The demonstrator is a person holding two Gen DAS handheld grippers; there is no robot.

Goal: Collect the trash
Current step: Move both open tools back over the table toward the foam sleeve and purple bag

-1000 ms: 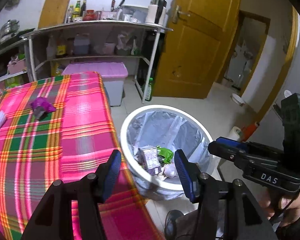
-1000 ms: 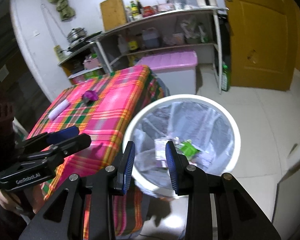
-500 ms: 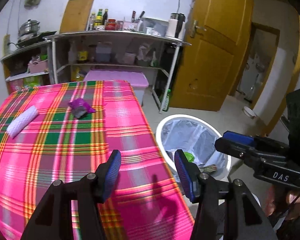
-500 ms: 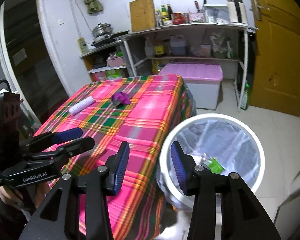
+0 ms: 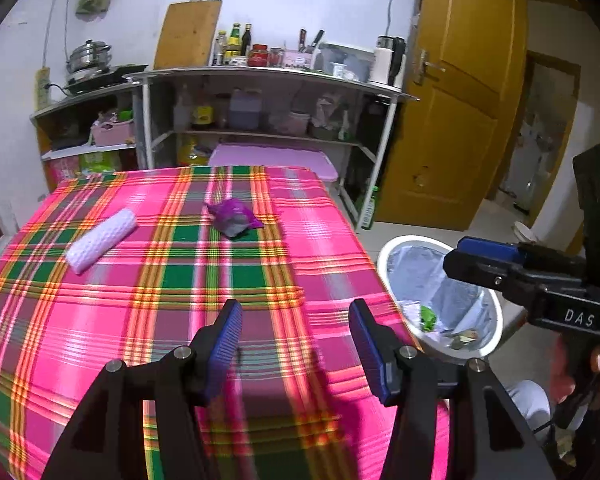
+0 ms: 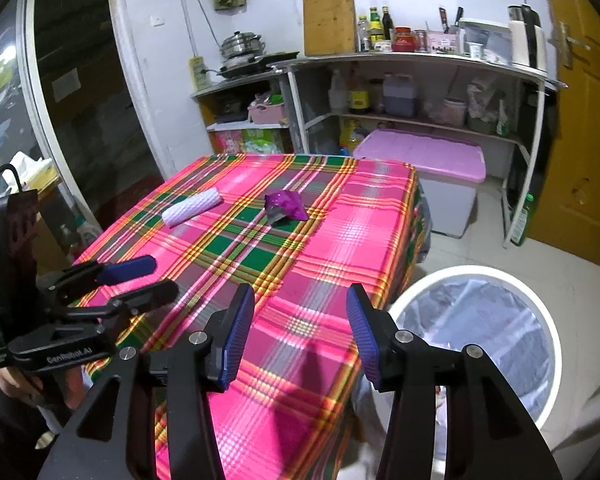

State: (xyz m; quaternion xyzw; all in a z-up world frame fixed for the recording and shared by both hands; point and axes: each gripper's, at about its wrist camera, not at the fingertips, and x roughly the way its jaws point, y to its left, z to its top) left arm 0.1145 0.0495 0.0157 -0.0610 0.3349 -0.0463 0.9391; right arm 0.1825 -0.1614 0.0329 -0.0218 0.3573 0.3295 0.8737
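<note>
A crumpled purple wrapper point(image 5: 234, 218) point(image 6: 285, 207) lies near the far middle of the table with the pink plaid cloth point(image 5: 100, 320) point(image 6: 340, 216). A white textured roll point(image 5: 100, 239) point(image 6: 192, 208) lies to its left. The white trash bin point(image 5: 496, 320) point(image 6: 548, 320), lined with a clear bag and holding scraps, stands on the floor at the table's right. My left gripper point(image 5: 294, 344) hovers open over the near part of the cloth, nothing between its fingers. My right gripper point(image 6: 300, 334) is above the table's right edge, its jaws opening and empty.
A metal shelf unit point(image 5: 260, 80) with bottles, jars and a kettle stands against the far wall. A pink-lidded storage box point(image 6: 424, 156) sits under it, beside a green bottle point(image 5: 368, 212). A yellow door point(image 5: 460, 100) is at the right. A hand point(image 5: 572, 368) holds the right gripper.
Both grippers have swung left, from over the bin to over the table. The right gripper's jaws have spread wider. The wrapper and roll have come into fuller view.
</note>
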